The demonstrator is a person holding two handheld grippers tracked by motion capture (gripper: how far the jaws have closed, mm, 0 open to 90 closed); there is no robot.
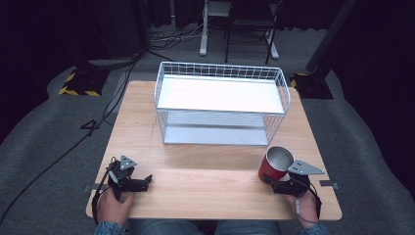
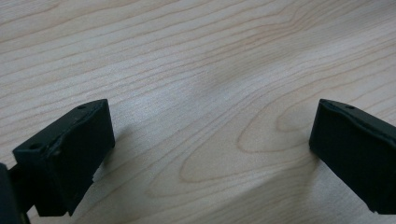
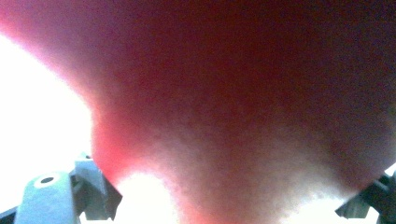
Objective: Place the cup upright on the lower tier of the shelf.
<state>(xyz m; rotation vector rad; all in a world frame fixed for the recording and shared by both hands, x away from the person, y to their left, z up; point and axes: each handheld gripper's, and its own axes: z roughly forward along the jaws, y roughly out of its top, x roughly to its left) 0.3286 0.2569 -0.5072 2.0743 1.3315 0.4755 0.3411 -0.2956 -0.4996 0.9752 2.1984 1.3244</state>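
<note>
One red cup (image 1: 275, 165), metal-lined, tilted at near right table (image 1: 205, 183) edge, clamped low in right gripper (image 1: 280, 186); jaws closed on its base. Left gripper (image 1: 142, 182) idle at near left, jaws spread wide, nothing between. Wire shelf rack (image 1: 221, 103) well apart, behind. Risks: slip or swing from the low, off-centre hold; rim strike on rack wire if carried across tilted.

Red cup (image 3: 243, 102) — blurred, edges cropped
</note>
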